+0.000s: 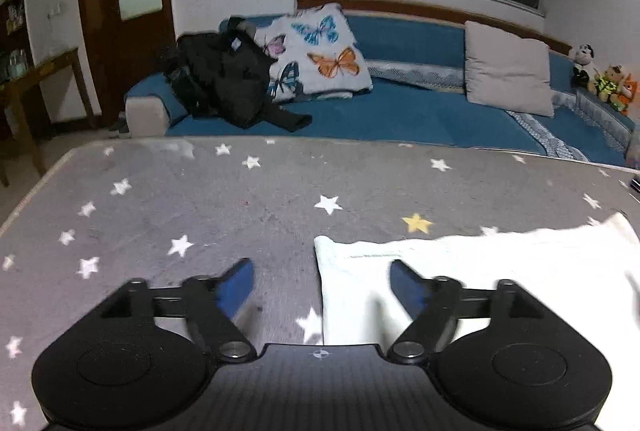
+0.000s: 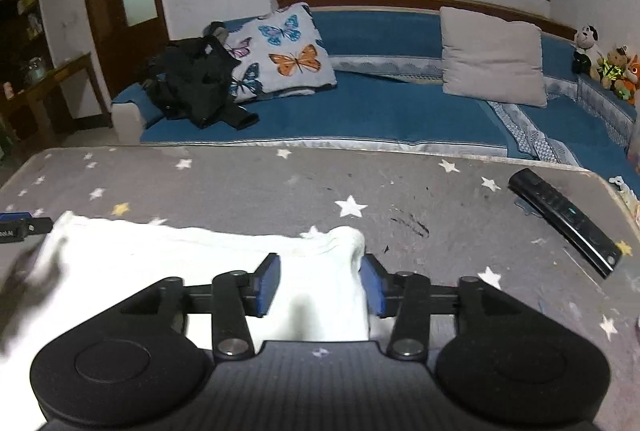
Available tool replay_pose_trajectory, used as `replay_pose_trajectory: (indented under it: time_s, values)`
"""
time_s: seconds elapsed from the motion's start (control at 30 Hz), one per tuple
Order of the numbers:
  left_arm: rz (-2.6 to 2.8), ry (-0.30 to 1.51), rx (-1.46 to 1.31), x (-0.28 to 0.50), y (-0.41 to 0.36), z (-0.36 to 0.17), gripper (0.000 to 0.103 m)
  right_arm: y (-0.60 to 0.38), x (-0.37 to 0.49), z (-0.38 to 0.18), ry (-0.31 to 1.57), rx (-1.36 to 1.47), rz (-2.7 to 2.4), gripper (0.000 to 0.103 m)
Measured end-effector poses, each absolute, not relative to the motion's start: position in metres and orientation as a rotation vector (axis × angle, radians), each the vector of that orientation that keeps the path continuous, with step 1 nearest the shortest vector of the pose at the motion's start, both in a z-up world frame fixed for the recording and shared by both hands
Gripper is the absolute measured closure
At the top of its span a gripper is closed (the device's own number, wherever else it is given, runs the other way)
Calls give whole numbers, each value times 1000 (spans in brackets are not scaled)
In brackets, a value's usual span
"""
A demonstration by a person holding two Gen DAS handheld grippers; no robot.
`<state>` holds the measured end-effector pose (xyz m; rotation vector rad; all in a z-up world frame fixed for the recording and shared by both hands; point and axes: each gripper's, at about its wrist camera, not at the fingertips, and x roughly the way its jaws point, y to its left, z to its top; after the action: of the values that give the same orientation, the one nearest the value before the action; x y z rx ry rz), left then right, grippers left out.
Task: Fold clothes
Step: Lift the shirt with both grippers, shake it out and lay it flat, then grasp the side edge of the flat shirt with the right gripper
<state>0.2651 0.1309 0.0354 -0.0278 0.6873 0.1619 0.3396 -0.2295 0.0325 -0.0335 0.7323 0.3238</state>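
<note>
A white garment (image 1: 480, 271) lies flat on the grey star-patterned table cover (image 1: 200, 199). My left gripper (image 1: 322, 281) is open and straddles the garment's left edge: its right finger is over the cloth, its left finger over bare cover. In the right wrist view the same white garment (image 2: 200, 263) spreads to the left, with its bunched right corner (image 2: 344, 239) just ahead. My right gripper (image 2: 320, 285) is open above that right edge, with cloth between the fingers. The tip of the left gripper (image 2: 16, 225) shows at the far left.
A black remote control (image 2: 568, 221) lies on the cover (image 2: 400, 191) at the right. Behind the table stands a blue sofa (image 1: 400, 111) with a butterfly pillow (image 1: 316, 55), a grey pillow (image 1: 508, 69), black clothes (image 1: 228, 79) and plush toys (image 1: 604, 79).
</note>
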Motion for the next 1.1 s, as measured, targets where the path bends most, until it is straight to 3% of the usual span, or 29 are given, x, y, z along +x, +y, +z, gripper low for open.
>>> replay_pose_trajectory:
  time_s: [0.17, 0.4, 0.77, 1.1]
  values:
    - [115, 663, 38, 223, 113, 49, 4, -231, 300, 49, 738, -51, 367, 40]
    - [43, 660, 87, 158, 88, 48, 0, -226, 227, 47, 768, -171, 446, 25]
    - [12, 655, 177, 70, 48, 9, 0, -237, 128, 9, 784, -241, 432, 23]
    - [49, 643, 246, 40, 42, -14, 0, -273, 82, -10, 767, -207, 325, 17]
